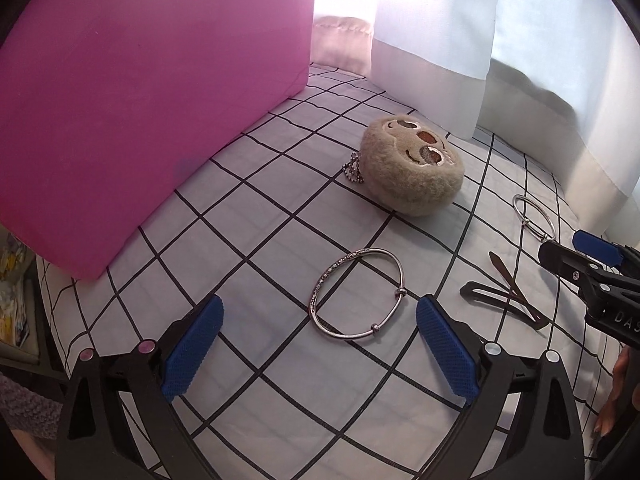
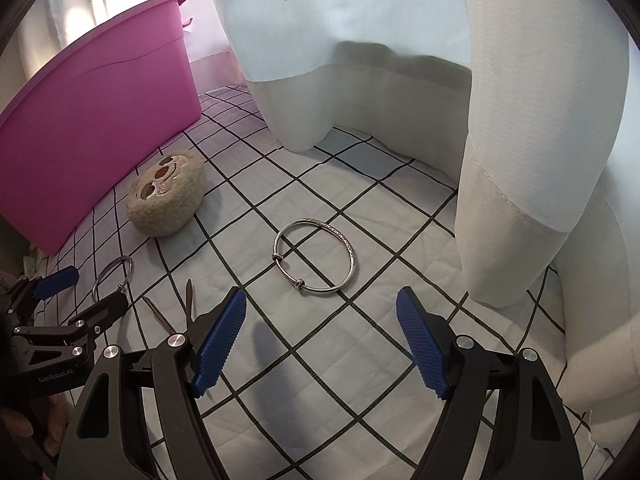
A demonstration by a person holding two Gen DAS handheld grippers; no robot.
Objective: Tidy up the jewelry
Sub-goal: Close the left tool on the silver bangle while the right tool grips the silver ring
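A silver bangle (image 1: 316,296) with small beads lies flat on the checked cloth, partly between the blue pads (image 1: 192,348) of my left gripper (image 1: 320,340), which stands open without touching it. A second silver bangle (image 2: 344,240) rests just ahead of my right gripper (image 2: 320,344), also open and holding nothing. Each view catches the other tool: the right gripper (image 1: 560,242) at the right edge, the left gripper (image 2: 80,292) at the far left around its bangle (image 2: 130,270). The right-hand bangle (image 1: 524,196) also shows far right in the left wrist view.
A pink plastic bin (image 1: 140,100) stands at the left on the white cloth with a black grid (image 2: 380,320). A round plush sloth face (image 1: 412,168) with a bead chain lies near it. Dark hair clips (image 1: 508,292) lie between the two bangles. White curtains (image 2: 360,60) hang behind.
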